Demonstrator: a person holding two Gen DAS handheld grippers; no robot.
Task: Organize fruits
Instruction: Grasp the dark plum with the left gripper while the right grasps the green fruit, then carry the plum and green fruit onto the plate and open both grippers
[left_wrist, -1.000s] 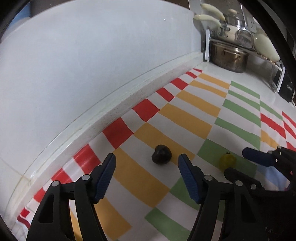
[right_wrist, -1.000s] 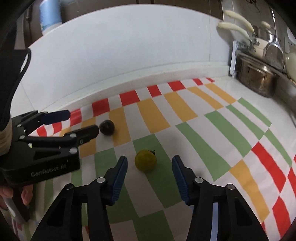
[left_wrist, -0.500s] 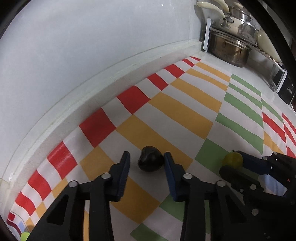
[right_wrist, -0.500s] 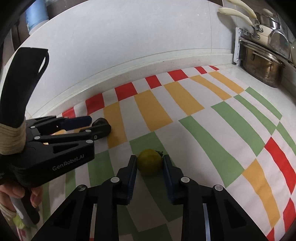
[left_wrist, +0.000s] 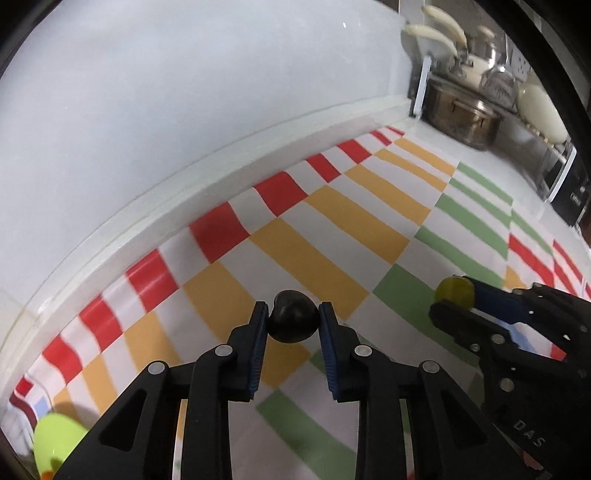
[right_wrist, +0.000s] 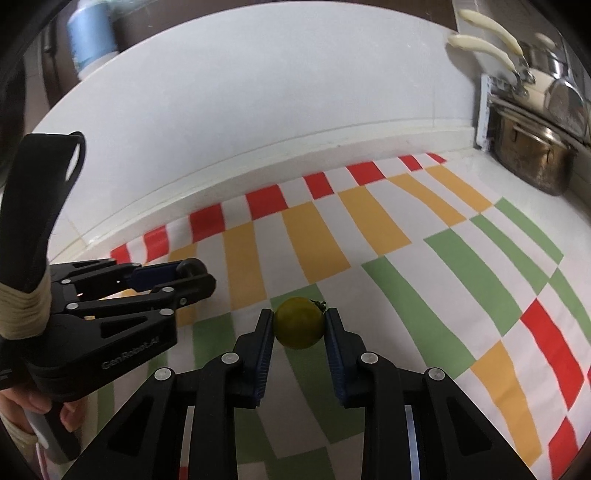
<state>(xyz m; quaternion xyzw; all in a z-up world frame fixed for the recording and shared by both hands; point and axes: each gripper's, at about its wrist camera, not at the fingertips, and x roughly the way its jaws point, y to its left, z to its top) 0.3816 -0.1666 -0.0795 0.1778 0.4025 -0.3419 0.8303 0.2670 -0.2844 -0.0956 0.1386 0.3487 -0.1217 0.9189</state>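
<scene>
So both pinched at once: my left hand-held gripper (left_wrist: 293, 319) grips the small dark round fruit (left_wrist: 293, 316), my right hand-held gripper (right_wrist: 299, 326) the yellow-green tomato (right_wrist: 298, 323), ready to lift off the striped bench (right_wrist: 461, 258).

Both views are evenly, softly lit — bright on the white wall (left_wrist: 184, 110), with faint shadows under the grippers. Fisheye bending curves the wall edge, corners go black, and the metal pot (right_wrist: 532, 155) looks slightly blurred — its sheen dull.
</scene>
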